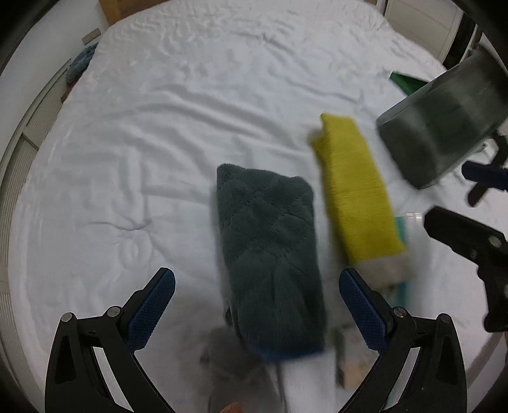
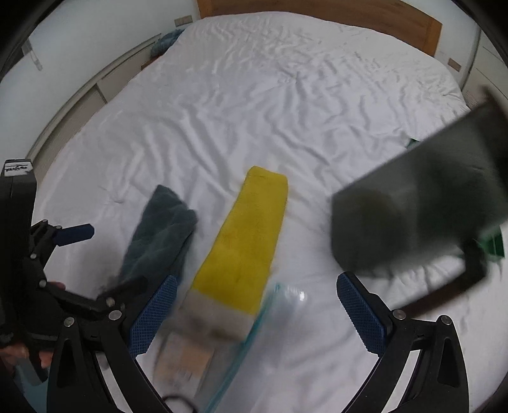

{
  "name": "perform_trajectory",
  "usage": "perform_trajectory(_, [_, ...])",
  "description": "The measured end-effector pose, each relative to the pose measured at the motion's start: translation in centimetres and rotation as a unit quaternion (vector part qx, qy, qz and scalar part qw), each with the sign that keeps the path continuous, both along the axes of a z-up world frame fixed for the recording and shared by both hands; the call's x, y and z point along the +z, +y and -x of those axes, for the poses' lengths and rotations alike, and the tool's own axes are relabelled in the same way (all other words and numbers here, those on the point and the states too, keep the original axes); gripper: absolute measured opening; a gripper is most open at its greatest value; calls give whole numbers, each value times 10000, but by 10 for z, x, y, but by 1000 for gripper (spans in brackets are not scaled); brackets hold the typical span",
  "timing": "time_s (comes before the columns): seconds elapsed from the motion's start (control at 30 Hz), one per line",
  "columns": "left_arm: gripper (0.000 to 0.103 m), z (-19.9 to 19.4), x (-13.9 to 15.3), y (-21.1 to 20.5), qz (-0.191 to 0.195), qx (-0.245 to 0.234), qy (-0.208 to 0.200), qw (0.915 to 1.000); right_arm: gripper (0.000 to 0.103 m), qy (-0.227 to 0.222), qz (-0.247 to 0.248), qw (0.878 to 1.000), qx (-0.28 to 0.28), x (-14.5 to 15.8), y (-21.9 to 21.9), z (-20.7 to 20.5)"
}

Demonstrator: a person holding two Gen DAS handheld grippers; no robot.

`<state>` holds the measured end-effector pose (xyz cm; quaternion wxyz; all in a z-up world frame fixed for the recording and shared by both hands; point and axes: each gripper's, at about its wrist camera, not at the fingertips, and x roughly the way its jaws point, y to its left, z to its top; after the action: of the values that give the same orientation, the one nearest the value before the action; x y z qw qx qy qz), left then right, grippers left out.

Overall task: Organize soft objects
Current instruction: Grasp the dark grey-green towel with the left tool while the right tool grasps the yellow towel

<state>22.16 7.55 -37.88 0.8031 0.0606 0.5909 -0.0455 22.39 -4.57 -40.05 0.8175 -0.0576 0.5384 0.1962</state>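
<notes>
A folded dark teal towel (image 1: pixel 270 254) lies on the white bed sheet (image 1: pixel 158 143), reaching in between the open fingers of my left gripper (image 1: pixel 257 305) without being held. Right of it lies a long folded yellow cloth (image 1: pixel 355 197) with a beige-grey end. In the right wrist view the yellow cloth (image 2: pixel 247 247) runs straight ahead of my right gripper (image 2: pixel 258 314), which is open and empty. The teal towel (image 2: pixel 162 232) sits to its left. A clear zip bag (image 2: pixel 279 317) with a teal edge lies beside the yellow cloth.
A blurred dark grey box (image 2: pixel 412 216) sits at the right, with something green (image 2: pixel 495 244) behind it. A beige flat item (image 2: pixel 184 365) lies near the front edge. The wooden headboard (image 2: pixel 381 16) stands at the far end. The sheet (image 2: pixel 254 95) beyond the cloths is wrinkled.
</notes>
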Motion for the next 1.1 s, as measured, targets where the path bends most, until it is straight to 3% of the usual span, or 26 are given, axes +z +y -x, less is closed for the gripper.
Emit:
perform_trajectory(0.3, [101,-24,-49,-4,-247,76,402,9989,98,696,99,9975,5,-112,29,-68])
perform_trajectory(0.5, [94,-25,-58,-3,-207,80,485,9986,87,815,16,9966,99,-149,42,-84])
perform_trajectory(0.7, [73,-26,-69,-2,-95,56,598,9981,69,754,58,9966,319,-171,63,-89])
perform_trajectory(0.77, [47,-24,-67,-5,43,-55,627,9980,40,757,-50,9963,414,-177,68,-89])
perform_trajectory(0.83, [34,-25,-66,-7,93,-102,657,9977,21,770,-168,9956,513,-179,75,-88])
perform_trajectory(0.93, [24,-23,-61,-4,220,-114,636,9977,15,740,-273,9948,644,-187,83,-84])
perform_trajectory(1.1, [22,-17,-46,5,447,-8,410,9982,14,603,-397,9948,720,-182,88,-76])
